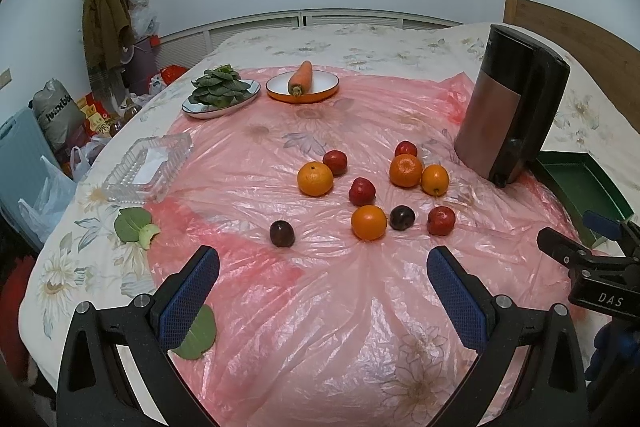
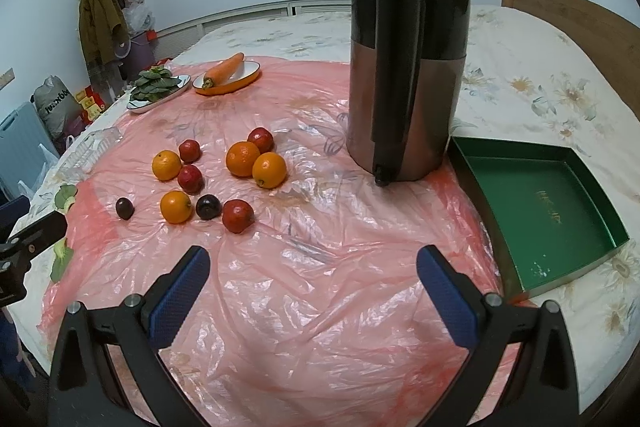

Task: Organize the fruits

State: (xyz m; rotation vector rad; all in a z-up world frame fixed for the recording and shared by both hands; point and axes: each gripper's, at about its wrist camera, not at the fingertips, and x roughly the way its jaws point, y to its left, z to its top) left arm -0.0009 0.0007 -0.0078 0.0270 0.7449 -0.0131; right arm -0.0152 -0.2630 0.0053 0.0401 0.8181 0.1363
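Orange and red fruits lie well ahead of the left tool and right tool, both wide open, empty.

I can read "DAS" in white letters on the black body of the right gripper, off to the right of my left fingers. Gold lettering on the green tray floor, right of my right fingers, is illegible.

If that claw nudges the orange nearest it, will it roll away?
Probably: the orange is round and sits free on the pink plastic sheet, which looks slick. The sheet's wrinkles and the dark plum close beside it might stop it soon.
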